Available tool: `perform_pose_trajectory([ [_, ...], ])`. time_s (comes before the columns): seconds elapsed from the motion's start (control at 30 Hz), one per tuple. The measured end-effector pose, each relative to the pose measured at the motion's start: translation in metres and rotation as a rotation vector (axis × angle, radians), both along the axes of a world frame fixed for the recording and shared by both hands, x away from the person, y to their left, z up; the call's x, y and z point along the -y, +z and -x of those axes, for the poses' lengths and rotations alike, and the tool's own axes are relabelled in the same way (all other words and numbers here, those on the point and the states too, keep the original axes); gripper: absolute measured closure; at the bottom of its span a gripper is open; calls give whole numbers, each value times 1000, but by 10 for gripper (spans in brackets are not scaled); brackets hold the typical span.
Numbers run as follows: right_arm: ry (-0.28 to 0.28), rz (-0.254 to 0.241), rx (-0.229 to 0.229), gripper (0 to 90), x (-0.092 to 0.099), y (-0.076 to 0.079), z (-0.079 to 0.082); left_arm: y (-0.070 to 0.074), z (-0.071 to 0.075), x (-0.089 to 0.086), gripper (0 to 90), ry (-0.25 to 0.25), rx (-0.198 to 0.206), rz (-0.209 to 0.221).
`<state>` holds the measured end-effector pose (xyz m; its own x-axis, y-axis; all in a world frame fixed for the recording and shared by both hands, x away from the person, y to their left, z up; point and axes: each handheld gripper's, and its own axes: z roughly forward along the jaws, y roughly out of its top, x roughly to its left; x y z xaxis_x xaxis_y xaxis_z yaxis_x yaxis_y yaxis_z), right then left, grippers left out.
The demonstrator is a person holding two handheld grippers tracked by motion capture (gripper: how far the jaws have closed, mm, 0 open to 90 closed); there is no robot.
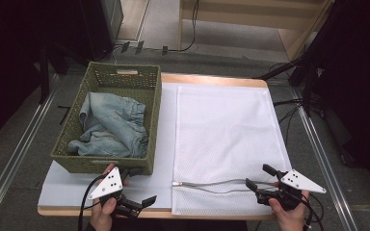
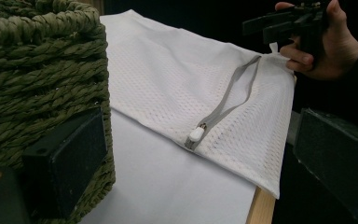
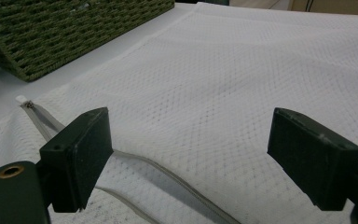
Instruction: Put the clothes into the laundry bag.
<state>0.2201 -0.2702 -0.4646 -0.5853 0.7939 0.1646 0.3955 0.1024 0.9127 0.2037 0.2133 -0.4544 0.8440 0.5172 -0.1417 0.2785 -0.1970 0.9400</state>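
Mesh bag (image 1: 226,144): white, lying flat on the right half of the table, just beside the basket; its near edge is reaching the table's front edge.
Zipper (image 1: 221,184): grey, running across the bag near its front edge; it is gaping slightly, and its white pull (image 2: 196,134) is sitting at the end nearest the basket.
Right gripper (image 1: 261,180): hovering over the right end of the zipper, jaws standing wide apart, grasping nothing; in the right gripper view the mesh and zipper are lying between and below the jaws.
Left gripper (image 1: 142,204): resting at the table's front edge, just beside the basket's near corner, jaws released and empty.
Basket (image 1: 101,163): green, woven, sitting on the left half of the table, holding crumpled pale denim (image 1: 111,125).
Table (image 1: 212,79): wooden, with a white sheet (image 1: 67,187) covering it.
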Motion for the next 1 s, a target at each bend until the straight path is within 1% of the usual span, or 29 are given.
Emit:
perform_pose_trajectory([
  [0.1,0,7,0,138,0,0,1,0,-1,0,32,3,-2,5],
  [0.13,10,11,-9,135,0,0,0,0,-2,0,32,4,-4,2],
  [0.2,5,18,-46,130,-3,1,-1,0,-2,1,32,2,-6,1],
  [0.23,5,34,-53,125,-4,0,-2,0,-2,2,32,1,-4,1],
  [0.27,5,34,-53,125,-4,0,-2,0,-3,3,32,-2,-4,0],
  [0.3,-3,71,-59,138,-7,0,-1,-1,-3,4,32,-6,-6,-3],
  [0.33,-3,80,-56,141,-9,0,-1,-1,-3,4,32,-6,-6,-3],
  [0.37,7,84,-62,161,-10,0,-1,-1,-4,4,32,-6,-5,-7],
  [0.4,7,84,-62,161,-10,0,-1,-1,-4,4,32,-6,-5,-7],
  [0.43,37,93,-50,276,-11,1,-1,-1,-4,4,32,-6,-7,-5],
  [0.47,53,104,-46,337,-12,1,0,-2,-4,4,32,-6,-9,-5],
  [0.5,53,104,-46,337,-12,1,0,-2,-4,4,32,-6,-10,-6],
  [0.53,76,121,-46,413,-13,2,0,-2,-4,4,32,-5,-11,-7],
  [0.57,111,147,-45,453,-16,1,0,-2,-4,4,32,-5,-12,-4],
  [0.6,120,177,-46,487,-18,1,-1,-2,-5,4,32,-7,-11,-2],
  [0.63,123,242,-63,572,-25,-2,-2,-1,-5,5,33,-5,-12,-3],
  [0.67,123,242,-63,572,-25,-2,-2,-2,-6,5,33,-7,-13,-2],
  [0.7,129,302,-72,600,-30,-5,-5,-3,-7,6,41,-5,-15,-5],
  [0.73,139,323,-81,626,-32,-6,-6,-3,-7,7,48,-4,-16,-9],
  [0.77,139,323,-81,626,-32,-6,-6,-3,-7,7,48,-5,-15,-13],
  [0.8,142,362,-100,642,-36,-9,-9,-3,-7,8,50,-5,-16,-14],
  [0.83,142,371,-107,641,-38,-11,-11,-3,-6,7,50,-3,-17,-19],
  [0.87,142,371,-107,641,-38,-11,-11,-3,-6,7,50,-3,-17,-19],
  [0.93,136,389,-121,636,-41,-13,-15,-3,-5,7,50,-2,-18,-16],
  [0.97,128,399,-139,646,-43,-15,-16,-3,-6,6,50,-2,-19,-15],
  [1.0,132,408,-145,673,-44,-16,-18,-3,-5,6,50,1,-20,-14],
])
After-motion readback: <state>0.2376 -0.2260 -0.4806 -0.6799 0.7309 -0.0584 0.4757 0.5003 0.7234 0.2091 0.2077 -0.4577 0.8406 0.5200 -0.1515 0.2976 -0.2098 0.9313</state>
